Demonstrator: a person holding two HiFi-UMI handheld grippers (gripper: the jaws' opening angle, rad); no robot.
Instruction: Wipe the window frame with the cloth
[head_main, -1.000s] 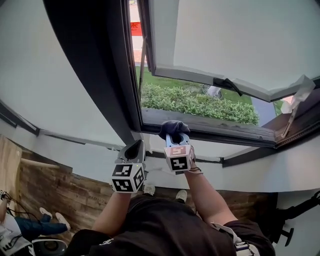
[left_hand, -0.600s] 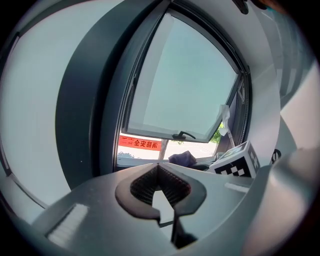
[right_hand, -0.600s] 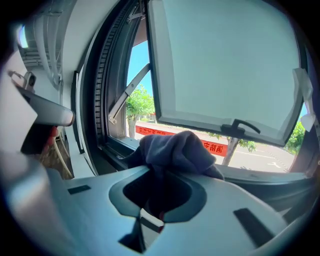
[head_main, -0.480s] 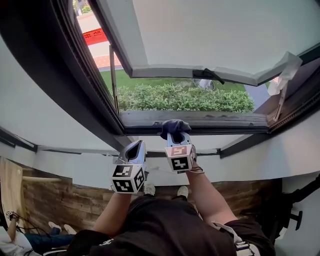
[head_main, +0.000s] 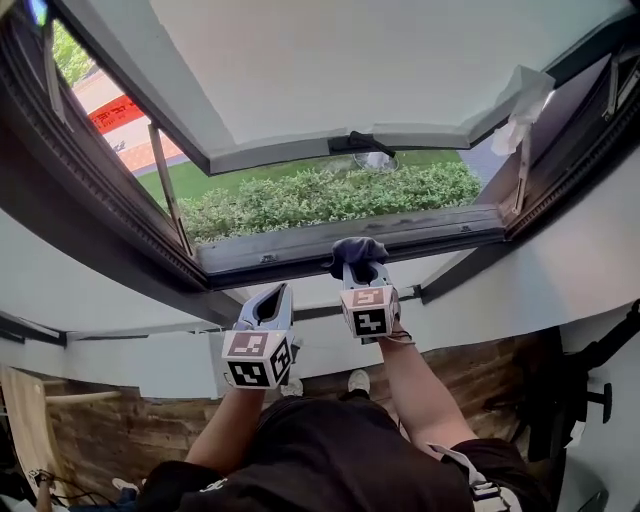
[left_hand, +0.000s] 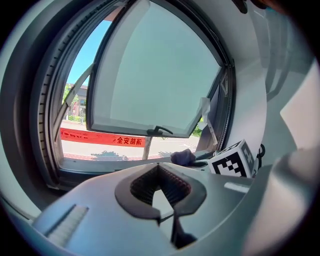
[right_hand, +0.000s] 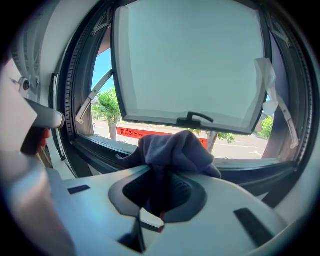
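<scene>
The dark window frame has its lower rail (head_main: 300, 245) across the middle of the head view, with the sash (head_main: 330, 70) swung outward above it. My right gripper (head_main: 358, 264) is shut on a dark blue cloth (head_main: 352, 249), whose bunched end lies at the rail's inner edge. In the right gripper view the cloth (right_hand: 175, 148) bulges out of the jaws in front of the rail (right_hand: 97, 150). My left gripper (head_main: 272, 298) is shut and holds nothing, lower and to the left over the white ledge. Seen from the left gripper (left_hand: 160, 166), the cloth (left_hand: 183, 157) is ahead to the right.
A black handle (head_main: 356, 142) sits on the sash's lower edge. A white rag (head_main: 522, 95) hangs on the right-hand stay. A hedge (head_main: 330, 195) shows outside. Below the white ledge (head_main: 490, 290) is wooden floor (head_main: 130, 430), with a dark stand (head_main: 590, 400) at right.
The head view has swung, so the window now sits tilted and further left. Both grippers keep nearly the same places, the right one still holding the cloth at the lower rail.
</scene>
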